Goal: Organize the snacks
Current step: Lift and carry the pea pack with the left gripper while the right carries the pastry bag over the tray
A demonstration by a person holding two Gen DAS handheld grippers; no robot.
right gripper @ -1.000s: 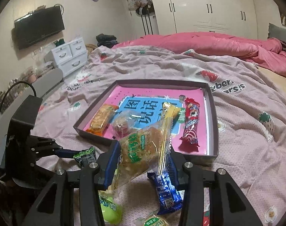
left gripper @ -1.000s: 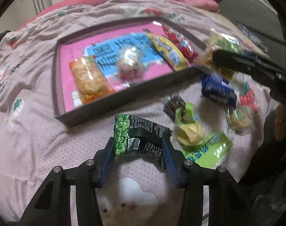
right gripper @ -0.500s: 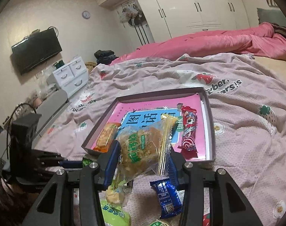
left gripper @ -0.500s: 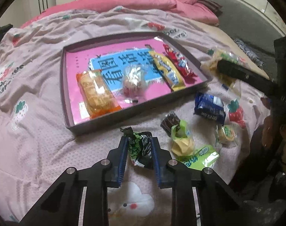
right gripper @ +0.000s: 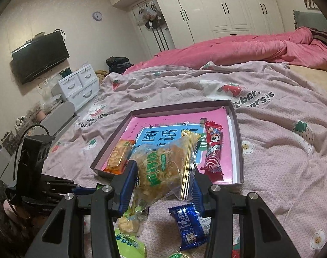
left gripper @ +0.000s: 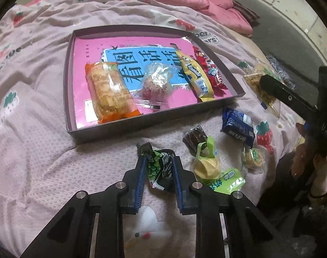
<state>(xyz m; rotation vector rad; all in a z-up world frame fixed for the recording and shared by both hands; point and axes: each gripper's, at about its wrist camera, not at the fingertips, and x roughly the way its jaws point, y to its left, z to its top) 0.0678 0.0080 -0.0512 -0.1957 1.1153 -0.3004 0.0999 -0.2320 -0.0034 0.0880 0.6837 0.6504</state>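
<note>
My left gripper (left gripper: 159,165) has its jaws drawn narrow around a green-and-black snack packet (left gripper: 160,169), crumpled between the blue pads just in front of the near wall of the shallow box tray (left gripper: 154,126) on the pink strawberry bedspread (left gripper: 34,129). My right gripper (right gripper: 163,182) holds a clear bag of golden crispy snacks (right gripper: 163,167), jaws clamped on both sides of it, and the bag hangs in the air in front of the tray's near edge; from the left wrist view I see the same bag off to the right of the tray. Inside the tray, on a pink-and-blue printed sheet, lie an orange-wrapped cracker pack (left gripper: 109,90) at the left, a clear-wrapped round pastry (left gripper: 157,83) in the middle, then a yellow bar (left gripper: 195,77) and a red candy bar (left gripper: 208,68) side by side at the right. Still loose on the bedspread, near the tray's front right corner, are a blue biscuit packet (left gripper: 238,126), a small dark brown chocolate piece (left gripper: 194,138) touching a light green wrapped cake (left gripper: 206,161), a bright green pouch (left gripper: 225,179) just below it, and a small round cookie in clear wrap (left gripper: 253,157).
</note>
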